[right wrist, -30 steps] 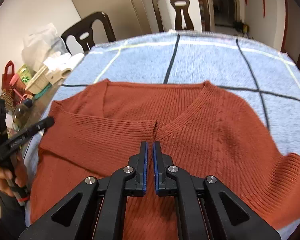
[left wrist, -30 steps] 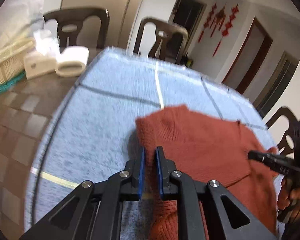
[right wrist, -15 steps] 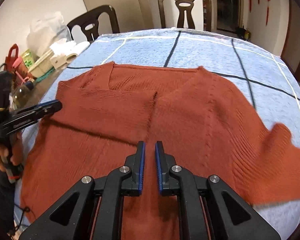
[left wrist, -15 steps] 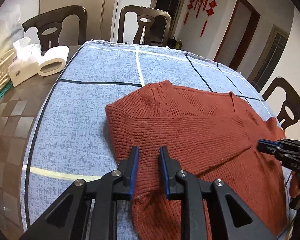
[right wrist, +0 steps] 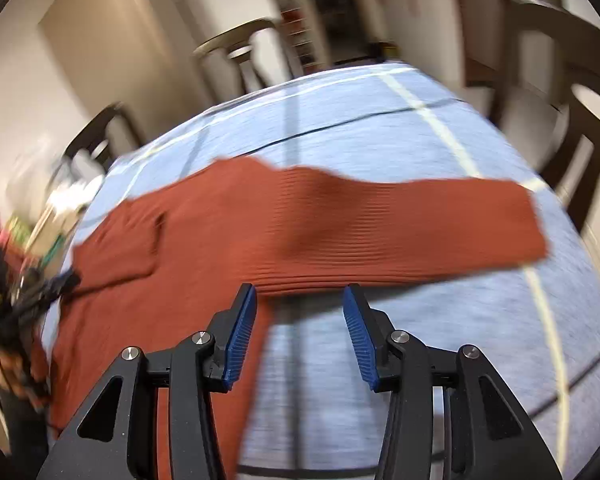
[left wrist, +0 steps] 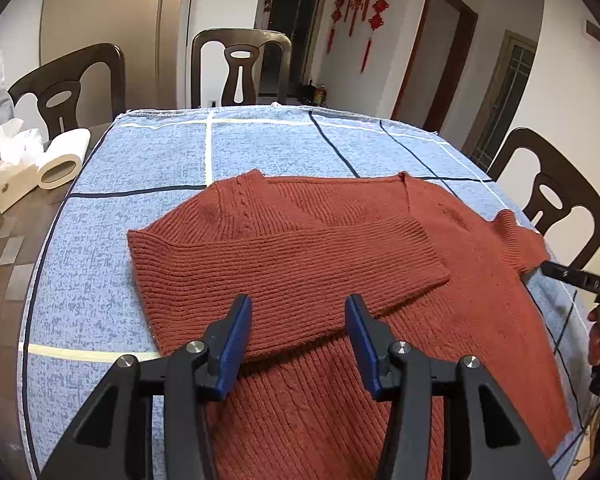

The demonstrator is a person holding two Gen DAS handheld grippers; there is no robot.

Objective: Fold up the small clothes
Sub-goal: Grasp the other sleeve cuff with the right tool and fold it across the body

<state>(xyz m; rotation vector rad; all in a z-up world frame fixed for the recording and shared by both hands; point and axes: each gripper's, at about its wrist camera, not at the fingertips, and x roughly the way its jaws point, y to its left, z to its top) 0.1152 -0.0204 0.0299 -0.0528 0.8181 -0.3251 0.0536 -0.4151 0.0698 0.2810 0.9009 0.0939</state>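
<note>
Both grippers are spread wide, nothing between the pads. Left gripper [left wrist: 298,334] sits low center over the rust-red sweater [left wrist: 340,264], which lies flat on the blue checked cloth [left wrist: 148,152] with one sleeve folded across its chest. Right gripper [right wrist: 296,326] view is blurry; the other sleeve [right wrist: 420,224] stretches toward the right edge. Tissue box [left wrist: 10,172] and paper roll [left wrist: 62,158] sit at left.

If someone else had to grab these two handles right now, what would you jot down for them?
Left gripper: open, holding nothing, over the folded sleeve.
Right gripper: open, holding nothing, near the other sleeve.
The rust sweater lies flat on the blue cloth.
Done: one sleeve is folded across the chest.
Left: fold in the outstretched sleeve, then fold the body.
</note>
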